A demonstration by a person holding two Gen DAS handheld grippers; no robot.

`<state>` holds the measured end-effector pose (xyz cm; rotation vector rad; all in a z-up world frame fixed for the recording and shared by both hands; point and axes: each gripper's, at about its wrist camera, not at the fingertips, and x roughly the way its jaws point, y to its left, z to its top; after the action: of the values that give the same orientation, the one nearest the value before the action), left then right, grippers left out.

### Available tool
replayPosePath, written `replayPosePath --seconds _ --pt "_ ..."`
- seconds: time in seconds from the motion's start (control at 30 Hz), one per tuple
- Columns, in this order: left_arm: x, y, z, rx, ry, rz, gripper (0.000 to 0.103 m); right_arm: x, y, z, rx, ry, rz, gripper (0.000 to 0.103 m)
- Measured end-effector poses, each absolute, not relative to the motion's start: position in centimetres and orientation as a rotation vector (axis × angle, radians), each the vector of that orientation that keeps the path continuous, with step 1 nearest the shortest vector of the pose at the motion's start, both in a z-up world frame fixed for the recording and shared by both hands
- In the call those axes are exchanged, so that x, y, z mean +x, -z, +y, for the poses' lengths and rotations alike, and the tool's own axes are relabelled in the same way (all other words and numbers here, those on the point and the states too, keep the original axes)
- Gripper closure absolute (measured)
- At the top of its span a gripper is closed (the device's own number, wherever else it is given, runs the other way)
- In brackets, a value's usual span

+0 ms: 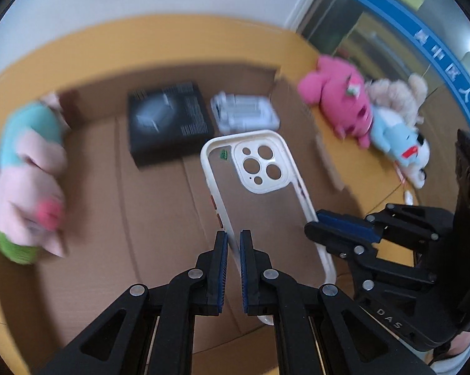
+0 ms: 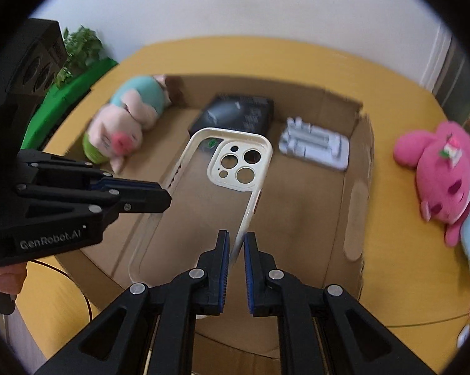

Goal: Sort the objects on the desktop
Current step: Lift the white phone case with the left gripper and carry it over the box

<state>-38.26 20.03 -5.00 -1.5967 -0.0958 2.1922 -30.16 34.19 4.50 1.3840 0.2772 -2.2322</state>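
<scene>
A white-rimmed clear phone case (image 1: pixel 244 134) (image 2: pixel 228 131) hangs above an open cardboard box (image 1: pixel 141 218) (image 2: pixel 297 206). My left gripper (image 1: pixel 233 237) (image 2: pixel 166 197) is shut on the case's left rim. My right gripper (image 2: pixel 236 237) (image 1: pixel 316 222) is shut on the opposite rim. Inside the box lie a black carton (image 1: pixel 169 122) (image 2: pixel 238 115), a pale plastic tray insert (image 1: pixel 244 114) (image 2: pixel 316 147) and a pink pig plush in a teal top (image 1: pixel 28 181) (image 2: pixel 125 125).
The box sits on a yellow table (image 1: pixel 375 181) (image 2: pixel 406 265). Right of the box lie a bright pink plush (image 1: pixel 338 100) (image 2: pixel 441 172), a beige plush (image 1: pixel 397 93) and a light blue plush (image 1: pixel 397 143). A green plant (image 2: pixel 81 43) stands far left.
</scene>
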Motion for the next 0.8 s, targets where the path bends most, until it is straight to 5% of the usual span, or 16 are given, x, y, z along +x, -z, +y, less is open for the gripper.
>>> replayPosePath --seconds 0.33,0.4,0.47,0.8 --pt "-38.2 11.0 24.0 -1.737 -2.057 -0.088 0.1 -29.2 0.2 36.4 1.577 2.205 0.364 0.093" --pt "-38.0 11.2 24.8 -1.751 -2.048 -0.065 0.101 -28.8 0.0 37.2 1.604 2.215 0.401 0.085" --pt "-37.8 11.6 25.7 -1.765 -2.034 -0.044 0.101 -28.8 -0.7 38.0 1.579 2.257 0.45 0.077" --pt "-37.9 12.4 26.1 -1.854 -2.034 -0.115 0.101 -25.1 -9.2 44.4 1.273 2.452 0.271 0.069"
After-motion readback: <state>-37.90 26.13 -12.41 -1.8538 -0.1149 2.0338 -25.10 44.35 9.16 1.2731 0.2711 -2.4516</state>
